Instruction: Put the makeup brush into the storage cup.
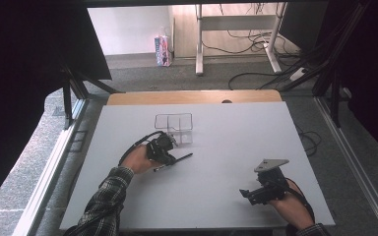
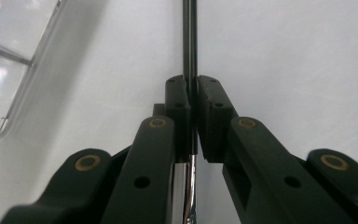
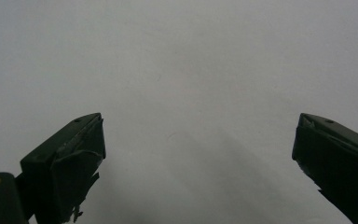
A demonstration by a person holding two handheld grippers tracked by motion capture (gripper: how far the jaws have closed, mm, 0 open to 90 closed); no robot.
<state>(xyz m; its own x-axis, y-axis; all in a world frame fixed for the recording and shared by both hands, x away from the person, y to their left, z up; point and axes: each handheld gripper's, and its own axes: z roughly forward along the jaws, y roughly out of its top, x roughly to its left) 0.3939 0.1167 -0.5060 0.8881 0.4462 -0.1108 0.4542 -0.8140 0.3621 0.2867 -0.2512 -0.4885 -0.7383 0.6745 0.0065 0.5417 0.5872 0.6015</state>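
Plaid sleeve (image 1: 106,196), black tool (image 1: 160,150), brass-ringed screws (image 2: 87,162), trailing cable (image 1: 130,147)

A lab or office workroom is suggested: a white-topped table (image 1: 216,187) is framed by black metal struts (image 1: 332,83), grey carpet (image 1: 177,76) is laid, and cables (image 1: 248,42) are trailed under a white-legged desk (image 1: 236,22) beyond.
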